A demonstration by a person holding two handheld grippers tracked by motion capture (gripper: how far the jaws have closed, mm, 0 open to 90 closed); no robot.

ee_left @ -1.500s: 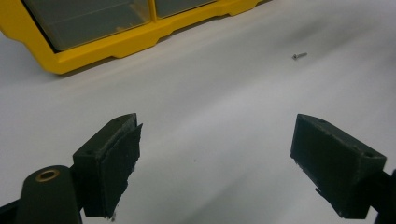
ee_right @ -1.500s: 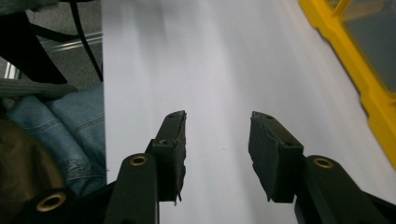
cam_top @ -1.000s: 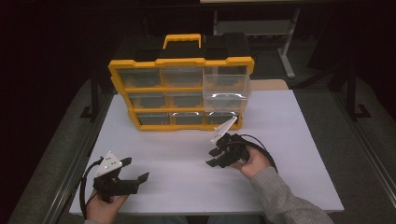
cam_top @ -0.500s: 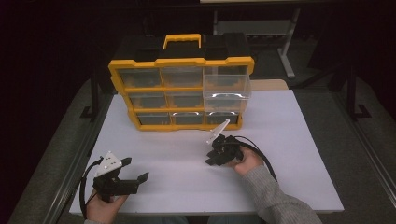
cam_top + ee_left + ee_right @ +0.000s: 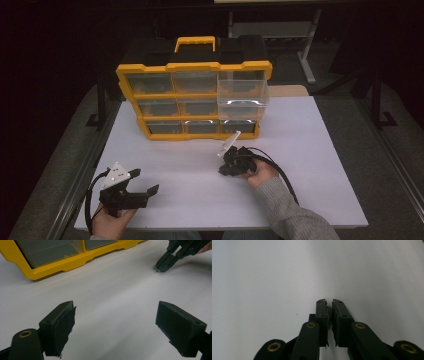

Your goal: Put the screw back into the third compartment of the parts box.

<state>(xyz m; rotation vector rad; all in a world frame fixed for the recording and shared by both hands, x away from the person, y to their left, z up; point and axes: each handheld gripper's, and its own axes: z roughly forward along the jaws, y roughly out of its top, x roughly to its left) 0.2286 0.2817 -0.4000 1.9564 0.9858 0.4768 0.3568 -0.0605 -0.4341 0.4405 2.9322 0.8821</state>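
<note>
- While we look down from the high view, the left gripper (image 5: 143,181) is at the lower left of the frame, low over the white table (image 5: 310,150), with the person's left hand (image 5: 107,220) under it.
- Its claw is wide. In the left gripper view the two black jaws stand far apart at the bottom of the frame, and between them we see bare white surface.
- The right gripper (image 5: 223,171) is a little right of the centre in the high view. The right hand (image 5: 260,172) and a grey sleeve (image 5: 290,215) hold it, and its tips point down and to the left, onto the table.
- Its claw is narrow. In the right gripper view (image 5: 330,305) the jaws are almost together, with a thin slit between the pads.
- In the left gripper view the right gripper (image 5: 160,267) is at the upper right, and a tiny bright speck (image 5: 158,271) sits at its tips. We cannot tell what it is, nor whether the jaws pinch it.
- The yellow organizer (image 5: 195,95) stands upright in the upper middle of the high view, near the right gripper but apart from it. One clear drawer (image 5: 243,97) at its right side is pulled out toward the person.
- In the left gripper view the lower edge of the yellow organizer (image 5: 62,262) is at the upper left.
</note>
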